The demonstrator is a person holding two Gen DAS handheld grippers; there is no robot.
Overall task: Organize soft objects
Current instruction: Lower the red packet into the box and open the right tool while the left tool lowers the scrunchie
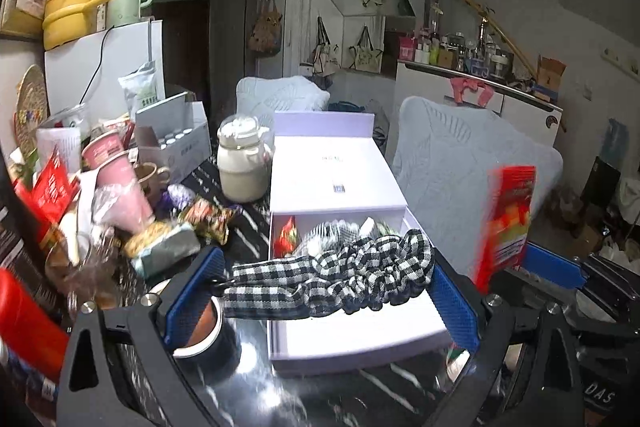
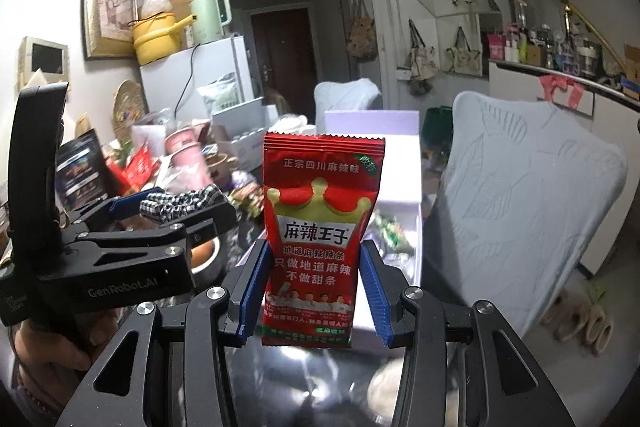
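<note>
step: carrying items to white box [image 1: 356, 343] | left hand-held gripper [image 1: 320, 283] clamping checked scrunchie [image 1: 344, 275] | right hand-held gripper [image 2: 314, 291] pinching red snack packet [image 2: 316, 227], box at 12 o'clock | next: lowering both in, releasing.

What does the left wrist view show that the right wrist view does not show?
Only the left wrist view shows the cream teapot, the inside of the open white box with a red wrapper in it, and the checked scrunchie seen whole between the left gripper fingers.

Only the right wrist view shows the printed front of the red snack packet held upright in the right gripper, and the slippers on the floor.

Both show the scrunchie, the packet, the box, the yellow pot and the covered chairs.
</note>
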